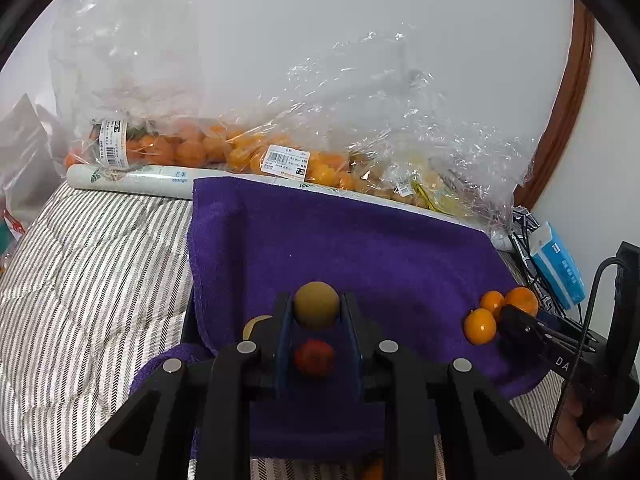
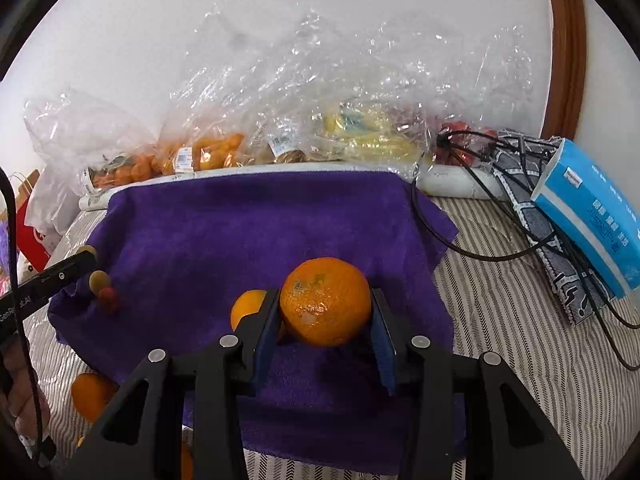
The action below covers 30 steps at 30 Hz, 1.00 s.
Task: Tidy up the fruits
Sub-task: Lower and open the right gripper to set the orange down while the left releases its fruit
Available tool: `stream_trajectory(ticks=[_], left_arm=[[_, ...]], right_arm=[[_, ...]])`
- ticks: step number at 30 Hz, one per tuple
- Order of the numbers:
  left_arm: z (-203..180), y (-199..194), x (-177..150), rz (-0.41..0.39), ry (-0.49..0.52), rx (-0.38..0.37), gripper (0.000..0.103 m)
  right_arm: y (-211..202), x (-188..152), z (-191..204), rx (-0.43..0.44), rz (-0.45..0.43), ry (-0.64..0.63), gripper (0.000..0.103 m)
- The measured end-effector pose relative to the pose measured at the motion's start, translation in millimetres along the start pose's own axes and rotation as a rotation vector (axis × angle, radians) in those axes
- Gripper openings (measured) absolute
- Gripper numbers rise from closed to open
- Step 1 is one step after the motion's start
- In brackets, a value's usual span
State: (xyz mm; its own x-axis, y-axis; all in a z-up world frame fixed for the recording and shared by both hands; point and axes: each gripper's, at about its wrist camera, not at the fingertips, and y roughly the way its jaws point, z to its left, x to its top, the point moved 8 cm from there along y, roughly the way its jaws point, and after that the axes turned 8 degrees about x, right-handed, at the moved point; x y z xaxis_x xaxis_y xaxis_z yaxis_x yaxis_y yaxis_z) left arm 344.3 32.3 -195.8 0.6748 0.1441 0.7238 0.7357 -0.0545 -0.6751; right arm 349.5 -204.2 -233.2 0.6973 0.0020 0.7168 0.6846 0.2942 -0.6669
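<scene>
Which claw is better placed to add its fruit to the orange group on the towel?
Probably right: the right claw grips an orange beside another orange; the left claw holds a brownish-green fruit.

Both wrist fisheyes look forward and down from close above the purple towel (image 1: 360,240) on the bed (image 1: 88,264), sharing towel and far-edge fruit bags (image 2: 208,152).

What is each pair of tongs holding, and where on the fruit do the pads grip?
The left tongs clamp a small brownish-green round fruit by its two opposite sides. The right tongs clamp a large orange across its sides.
</scene>
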Motion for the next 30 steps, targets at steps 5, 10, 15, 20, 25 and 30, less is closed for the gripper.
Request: stream_trajectory(ticks=[5, 10, 15, 20, 25, 30], left_arm=[[-1, 3, -2, 0.007, 0.004, -0.001, 0.023], [-1, 5, -3, 0.013, 0.014, 0.005, 0.023], [-1, 10, -5, 0.03, 0.01, 0.004, 0.023], [-1, 12, -6, 0.033, 0.015, 0.004, 0.023], [-1, 16, -8, 0.045, 0.018, 0.006, 0.023], [-1, 19, -10, 0.06, 0.016, -0.004, 0.023]], right_arm=[[1, 0, 0, -0.001, 0.001, -0.001, 0.043], [3, -1, 1, -0.008, 0.009, -0.003, 0.043], [3, -2, 1, -0.017, 0.003, -0.011, 0.043], [1, 0, 1, -0.022, -0.01, -0.02, 0.043], [-6, 3, 2, -0.006, -0.049, -0.01, 0.043], [-16, 9, 8, -0.007, -0.1, -0.03, 0.055]])
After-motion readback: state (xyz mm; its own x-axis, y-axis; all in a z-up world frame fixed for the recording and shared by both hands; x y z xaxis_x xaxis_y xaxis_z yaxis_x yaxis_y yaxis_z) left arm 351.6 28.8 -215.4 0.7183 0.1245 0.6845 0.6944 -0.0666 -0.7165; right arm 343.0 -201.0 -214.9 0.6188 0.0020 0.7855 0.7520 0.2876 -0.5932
